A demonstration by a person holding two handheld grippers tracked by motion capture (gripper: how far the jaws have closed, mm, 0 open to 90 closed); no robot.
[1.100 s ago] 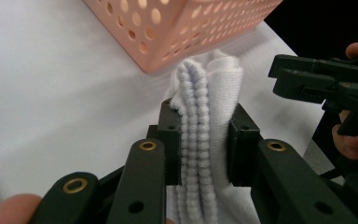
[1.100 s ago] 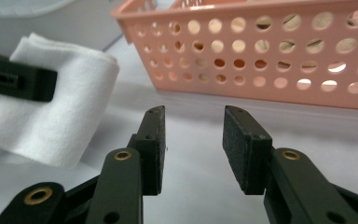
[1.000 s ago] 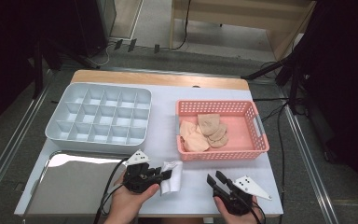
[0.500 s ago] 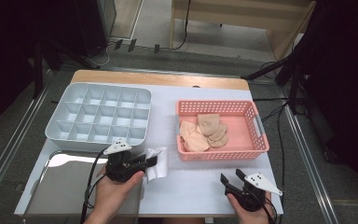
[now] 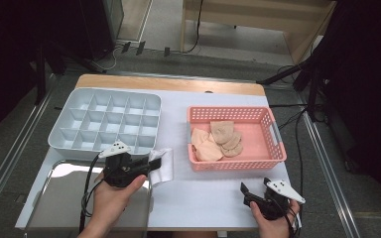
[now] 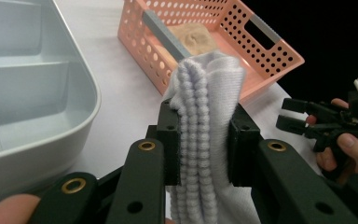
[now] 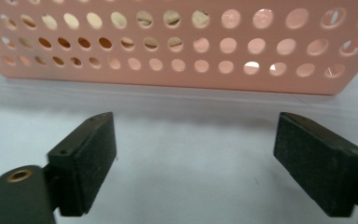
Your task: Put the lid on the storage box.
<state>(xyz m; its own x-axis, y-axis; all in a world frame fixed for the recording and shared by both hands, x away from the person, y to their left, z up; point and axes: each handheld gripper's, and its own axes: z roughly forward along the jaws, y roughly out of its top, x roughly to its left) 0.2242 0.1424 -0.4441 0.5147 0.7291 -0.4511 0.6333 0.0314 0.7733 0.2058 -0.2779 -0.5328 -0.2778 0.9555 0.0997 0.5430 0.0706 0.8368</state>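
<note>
A folded white knitted cloth (image 5: 164, 164) is pinched in my left gripper (image 5: 155, 164), which hovers just in front of the grey compartment tray (image 5: 104, 96). In the left gripper view the cloth (image 6: 205, 93) stands upright between both pads of that gripper (image 6: 204, 140). My right gripper (image 5: 254, 188) is low at the table's front right, in front of the pink basket (image 5: 238, 164). Its jaws have just been opening. In the right gripper view this gripper (image 7: 196, 154) stands wide apart with bare table between the jaws.
The pink basket (image 7: 177, 56) holds several beige folded pieces (image 5: 219, 140). A shiny metal tray (image 5: 54, 198) lies at the front left under my left forearm. The grey compartment tray (image 6: 28, 93) sits close to the left gripper. White table surface lies between the grippers.
My left gripper carried the white cloth left and up toward the compartment tray. My right gripper moved right and its jaws spread apart.
</note>
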